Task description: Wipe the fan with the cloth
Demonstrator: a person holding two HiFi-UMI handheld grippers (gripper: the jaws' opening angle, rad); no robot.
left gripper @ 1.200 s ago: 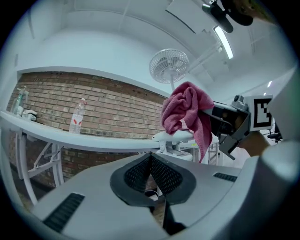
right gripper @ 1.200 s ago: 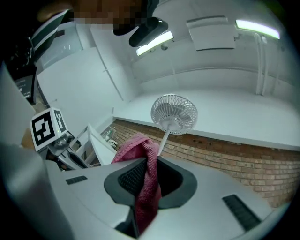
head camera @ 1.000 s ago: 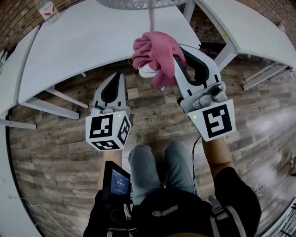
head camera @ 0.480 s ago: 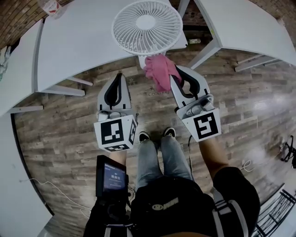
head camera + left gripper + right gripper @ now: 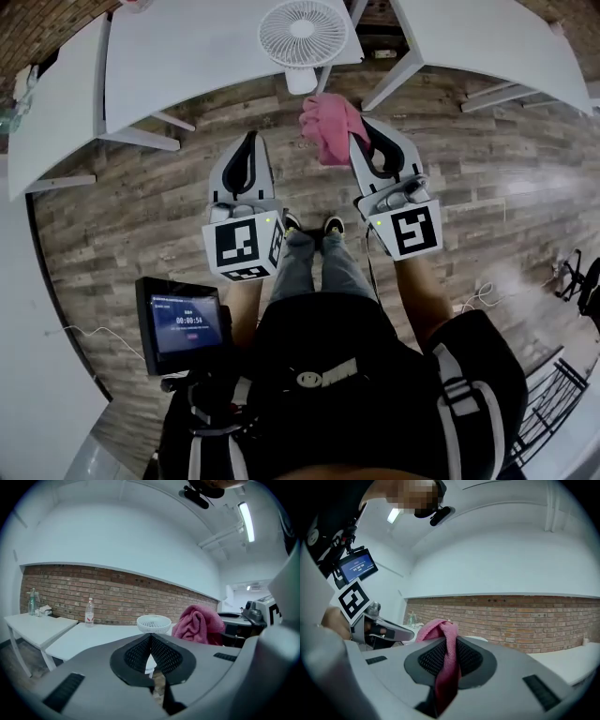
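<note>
Pink crumpled cloth (image 5: 330, 127) is pinched in the jaws of the right gripper (image 5: 359, 139), seemingly held ready for wiping. The round white mesh fan (image 5: 303, 33) stands at twelve o'clock, well apart. The left gripper (image 5: 249, 141) is empty, jaws pressed together.

Top centre, a white fan (image 5: 302, 32) stands on a white table (image 5: 178, 56); just below, over wood floor (image 5: 122, 216), the right gripper (image 5: 360, 141) carries a bunched pink cloth (image 5: 330, 127), the left gripper (image 5: 249, 142) alongside at its left
</note>
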